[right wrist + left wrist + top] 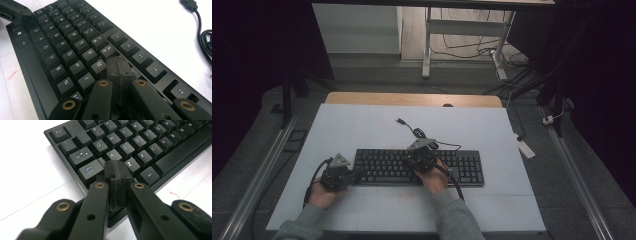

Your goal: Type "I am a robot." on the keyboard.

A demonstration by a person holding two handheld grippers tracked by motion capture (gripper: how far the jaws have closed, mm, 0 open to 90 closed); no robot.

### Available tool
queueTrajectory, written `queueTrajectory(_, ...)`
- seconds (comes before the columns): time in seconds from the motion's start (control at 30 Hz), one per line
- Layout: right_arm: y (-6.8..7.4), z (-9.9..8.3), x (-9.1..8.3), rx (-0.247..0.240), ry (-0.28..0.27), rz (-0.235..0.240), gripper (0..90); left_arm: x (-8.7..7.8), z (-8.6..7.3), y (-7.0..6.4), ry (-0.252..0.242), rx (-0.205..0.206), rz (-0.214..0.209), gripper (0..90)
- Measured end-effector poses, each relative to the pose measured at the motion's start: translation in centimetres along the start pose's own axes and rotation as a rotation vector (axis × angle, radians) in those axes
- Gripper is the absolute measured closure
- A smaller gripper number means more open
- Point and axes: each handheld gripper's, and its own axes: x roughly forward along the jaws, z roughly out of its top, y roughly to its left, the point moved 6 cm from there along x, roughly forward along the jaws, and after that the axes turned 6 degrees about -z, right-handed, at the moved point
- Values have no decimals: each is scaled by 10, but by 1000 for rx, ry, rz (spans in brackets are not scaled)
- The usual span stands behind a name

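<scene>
1. The left claw (pixel 117 173) is clenched, its two black jaws pressed pad to pad with nothing between them. In the left gripper view its tip sits over the keyboard (pixel 140 147) at the lower left of the key field, just beside Caps Lock (pixel 89 170) and in front of A and Z. Whether it presses a key or hovers just above, I cannot tell.

2. The right claw (pixel 119 67) is likewise clenched and empty. Its tip points down among the keys right of U and J, in the middle of the board; contact is again unclear.

3. The keyboard (pixel 418 167) lies on the white table (pixel 362 125), near the person's edge, its long axis running left to right across the person's front. Each claw comes at it from the near side, so the keys lie ahead of and below both tips. The left hand (pixel 323 192) covers the left end, the right hand (pixel 434 177) the middle, leaving the right-hand keypad nearer the right claw.

4. By my judgement the work is key pressing with closed tips, and the next move turns on sideways travel along that long axis.

5. The high view gives the whole layout and the loose cable (pixel 414 131) with its unplugged end behind the board. The gripper views give the key legends, which the high view leaves too small to read. The right gripper view also catches the left claw (pixel 17 12) at the board's far corner.
</scene>
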Motion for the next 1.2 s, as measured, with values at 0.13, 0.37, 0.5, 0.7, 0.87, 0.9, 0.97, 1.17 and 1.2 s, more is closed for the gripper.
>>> queueTrajectory(0.13,1,3,-5,-11,-18,-2,895,-1,1,-1,-7,1,-3,886)
queueTrajectory(0.37,0,4,-10,-8,-31,0,894,-5,3,-1,-30,-1,0,880)
queueTrajectory(0.5,0,4,-14,1,-42,9,883,-7,4,-1,-45,-3,2,876)
queueTrajectory(0.7,-1,3,-19,1,-40,21,797,-10,7,-1,-68,-11,-2,812)
queueTrajectory(0.87,-1,2,-21,14,-52,24,715,-12,8,-1,-87,-14,3,729)
queueTrajectory(0.9,-2,1,-23,14,-54,19,689,-13,8,-1,-92,-16,2,683)
queueTrajectory(0.97,-3,-1,-25,17,-57,22,667,-14,9,-1,-99,-14,-2,643)
queueTrajectory(1.17,-7,-6,-35,32,-70,26,625,-16,10,-1,-119,-15,13,506)
queueTrajectory(1.2,-8,-7,-37,34,-72,26,620,-16,10,-1,-121,-15,17,488)
